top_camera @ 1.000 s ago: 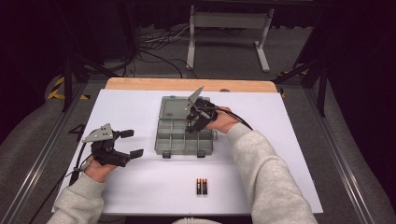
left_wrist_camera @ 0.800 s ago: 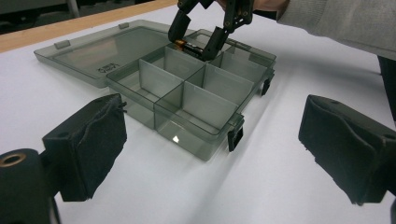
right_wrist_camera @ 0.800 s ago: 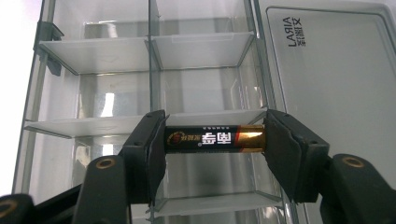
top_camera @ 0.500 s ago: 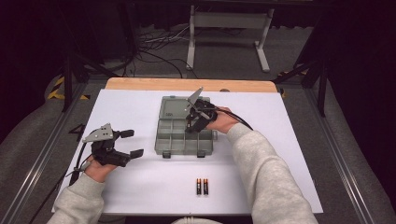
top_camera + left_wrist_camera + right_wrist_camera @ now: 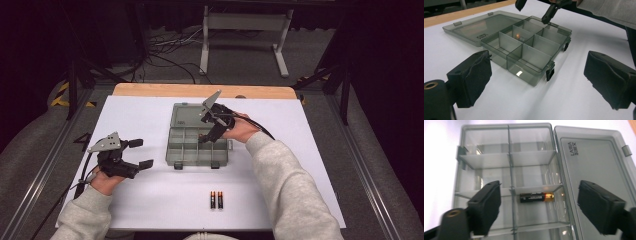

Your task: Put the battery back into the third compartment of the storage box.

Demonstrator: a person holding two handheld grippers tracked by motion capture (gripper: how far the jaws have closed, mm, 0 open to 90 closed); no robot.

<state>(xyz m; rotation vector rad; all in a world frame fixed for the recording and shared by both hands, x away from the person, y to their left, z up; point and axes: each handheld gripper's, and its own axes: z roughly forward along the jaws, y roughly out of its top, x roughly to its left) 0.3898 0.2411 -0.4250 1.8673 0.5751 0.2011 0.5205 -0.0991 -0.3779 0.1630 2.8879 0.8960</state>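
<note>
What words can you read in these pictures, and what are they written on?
"LARIA": raised letters on the flat-lying lid of the open grey see-through plastic compartment box, read sideways.
A second, smaller line beside it: too blurred to read.
Printing on the black-and-copper battery lying in one compartment: too small to read.
The two batteries on the white table: nothing readable.

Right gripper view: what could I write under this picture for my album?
The right claw, jaws just opened, hovers over a battery lying in a compartment of the clear organizer box, lid flat open.
</note>
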